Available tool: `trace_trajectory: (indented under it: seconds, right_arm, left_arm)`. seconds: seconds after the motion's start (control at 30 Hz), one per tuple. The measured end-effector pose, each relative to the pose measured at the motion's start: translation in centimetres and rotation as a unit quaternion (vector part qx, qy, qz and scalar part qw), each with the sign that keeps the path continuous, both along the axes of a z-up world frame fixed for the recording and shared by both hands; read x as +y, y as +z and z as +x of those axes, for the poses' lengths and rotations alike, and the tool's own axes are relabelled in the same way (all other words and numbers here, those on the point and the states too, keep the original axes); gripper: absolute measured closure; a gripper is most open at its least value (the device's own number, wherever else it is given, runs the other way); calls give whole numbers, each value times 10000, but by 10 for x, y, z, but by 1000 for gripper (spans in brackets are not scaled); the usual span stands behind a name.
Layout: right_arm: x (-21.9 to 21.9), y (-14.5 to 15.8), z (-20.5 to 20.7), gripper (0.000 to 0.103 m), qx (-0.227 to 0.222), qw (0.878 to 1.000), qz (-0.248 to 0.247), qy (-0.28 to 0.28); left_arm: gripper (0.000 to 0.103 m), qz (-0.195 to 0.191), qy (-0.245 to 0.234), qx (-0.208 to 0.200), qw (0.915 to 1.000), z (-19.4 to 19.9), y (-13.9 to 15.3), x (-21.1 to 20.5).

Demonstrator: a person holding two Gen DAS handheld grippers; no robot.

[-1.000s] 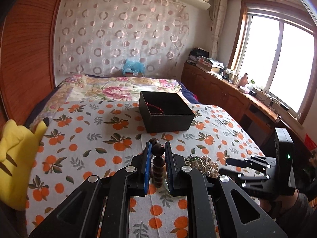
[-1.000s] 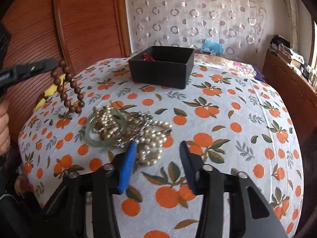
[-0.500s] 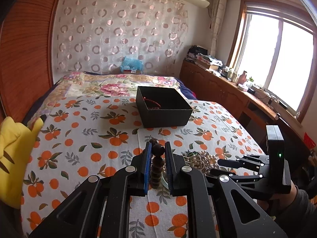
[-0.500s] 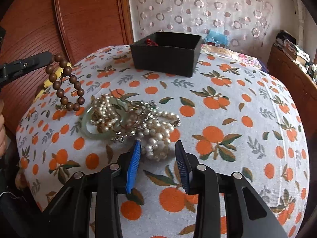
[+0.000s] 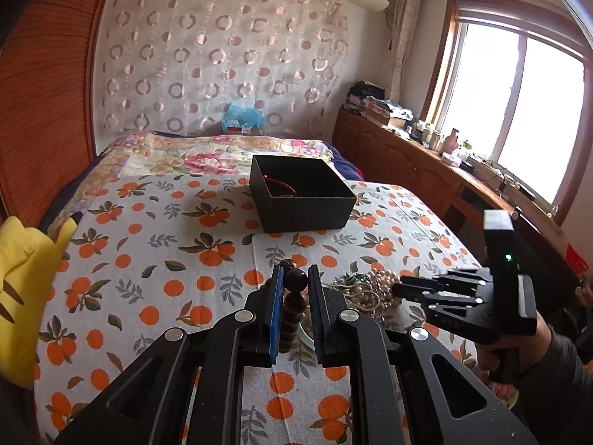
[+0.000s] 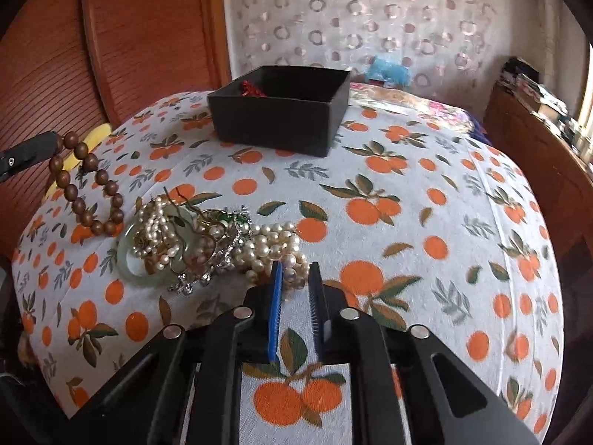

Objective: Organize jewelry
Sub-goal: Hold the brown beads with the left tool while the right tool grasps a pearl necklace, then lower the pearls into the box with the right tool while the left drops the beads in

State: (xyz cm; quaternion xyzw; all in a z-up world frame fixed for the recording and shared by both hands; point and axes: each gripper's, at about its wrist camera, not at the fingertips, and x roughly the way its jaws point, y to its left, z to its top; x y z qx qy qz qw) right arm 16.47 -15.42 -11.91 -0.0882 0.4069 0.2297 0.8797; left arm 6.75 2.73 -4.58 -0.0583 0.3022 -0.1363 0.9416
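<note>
My left gripper [image 5: 294, 278] is shut on a brown wooden bead bracelet [image 5: 296, 283], which hangs from its tip above the bedspread [image 6: 85, 189]. A pile of jewelry [image 6: 185, 244] lies on the orange-print cloth: pearl strands, a pale green bangle [image 6: 129, 259] and silver pieces. My right gripper [image 6: 294, 270] points down at the pile's right end. Its jaws are closing, and both pads touch a pearl strand [image 6: 292, 278] between them. The left wrist view shows that gripper [image 5: 400, 289] side-on at the pile [image 5: 367, 289]. A black open box [image 6: 274, 126] holding a red cord [image 6: 250, 89] stands farther back.
A yellow plush toy [image 5: 22, 278] lies at the bed's left edge by the wooden headboard wall [image 6: 148, 37]. A low wooden cabinet [image 5: 407, 163] with clutter runs under the window on the right. A person's hand [image 5: 519, 352] holds the right gripper's grip.
The right gripper's jaws narrowed from wide apart to close around the pearls, and it moved forward onto the pile's right end. The left gripper kept the bead bracelet and barely moved.
</note>
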Motion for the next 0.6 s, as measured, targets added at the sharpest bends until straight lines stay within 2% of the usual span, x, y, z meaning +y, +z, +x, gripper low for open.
trace_trajectory:
  seconds: [0.13, 0.6]
  right_arm:
    - [0, 8, 1, 95, -72, 9998, -139, 140]
    - [-8, 100, -15, 95, -1086, 9939, 39, 183]
  left_arm:
    - [91, 15, -24, -19, 10000, -1, 0, -3]
    - [91, 44, 13, -347, 9994, -1, 32, 1]
